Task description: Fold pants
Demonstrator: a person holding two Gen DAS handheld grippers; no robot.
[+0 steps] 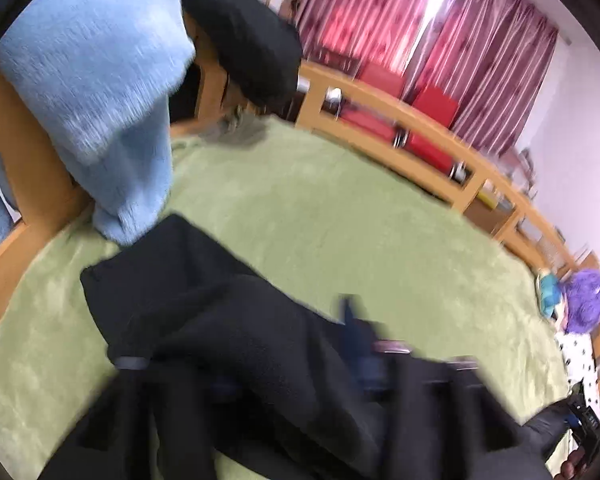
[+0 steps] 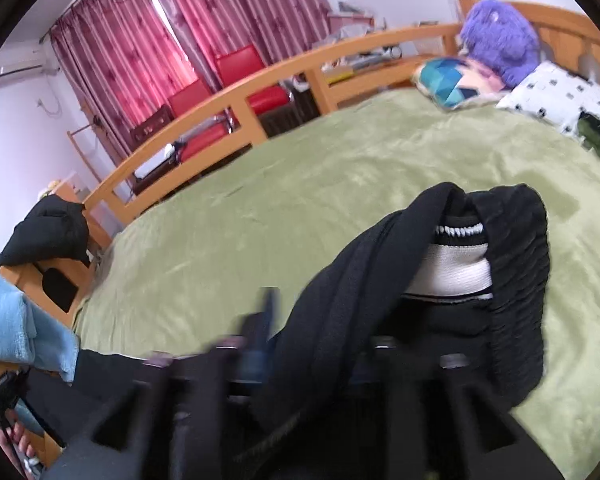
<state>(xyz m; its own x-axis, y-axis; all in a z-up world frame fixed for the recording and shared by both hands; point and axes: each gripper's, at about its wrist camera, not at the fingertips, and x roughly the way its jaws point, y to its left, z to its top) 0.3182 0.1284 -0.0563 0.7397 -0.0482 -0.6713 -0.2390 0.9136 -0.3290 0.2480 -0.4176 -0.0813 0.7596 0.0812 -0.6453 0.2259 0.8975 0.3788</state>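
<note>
One bed [image 1: 340, 216] with a green cover fills the room, and one pair of black pants [image 1: 220, 340] lies bunched along its near edge, draped over both grippers.

From the left gripper [image 1: 320, 332], the cloth covers the near left. Only one blurred finger [image 1: 350, 316] pokes clear of it on the right. The other is buried, so I cannot tell whether this gripper is gripping the pants or standing wide.

The right gripper [image 2: 320, 320] is the same: one blurred finger [image 2: 266, 308] shows on the left and the rest sits under the pants [image 2: 340, 300], so I cannot tell its state either. Here the cloth heaps up to the right, showing one white band [image 2: 452, 272] with black stripes inside the fold.

One light blue towel [image 1: 92, 80] hangs over the footboard at the left. One black garment [image 1: 244, 40] is slung over the far corner beside it.

One wooden rail [image 2: 236, 96] runs along the far side of the bed. Two red chairs [image 2: 256, 76] stand behind it before the pink curtains [image 2: 140, 40].

At the far right, at the head of the bed, are one purple plush [image 2: 500, 40], one teal patterned cushion [image 2: 444, 80] just left of it, and one white spotted pillow [image 2: 556, 92] just nearer.

One air conditioner [image 2: 16, 66] is mounted high on the far left wall.
</note>
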